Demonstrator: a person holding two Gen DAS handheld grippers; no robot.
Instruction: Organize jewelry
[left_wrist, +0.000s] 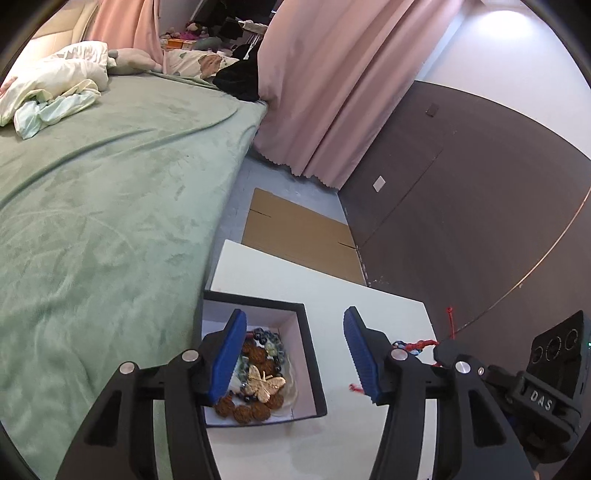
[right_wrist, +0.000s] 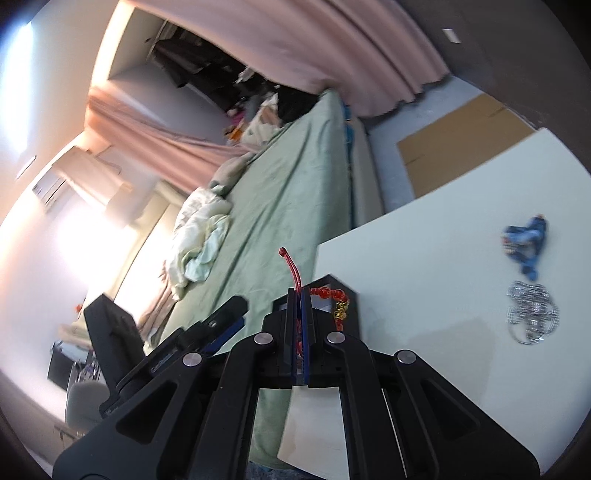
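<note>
Box (left_wrist: 310, 354) walls ring the jewelry, so access is from above only. Bare table (left_wrist: 332, 291) beyond and right of box. Bed (left_wrist: 110, 206) hard against table's left edge. On table: blue piece (right_wrist: 526, 242) and silver piece (right_wrist: 532, 314), near each other.

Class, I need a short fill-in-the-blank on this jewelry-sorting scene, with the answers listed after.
1. The right gripper is shut on a bracelet of ____ beads.
2. The left gripper has its jaws ____.
3. In the black box, a gold ____ ornament lies on brown beads.
4. On the white table, the silver jewelry lies near a ____ piece.

Answers: red; open; butterfly; blue
</note>
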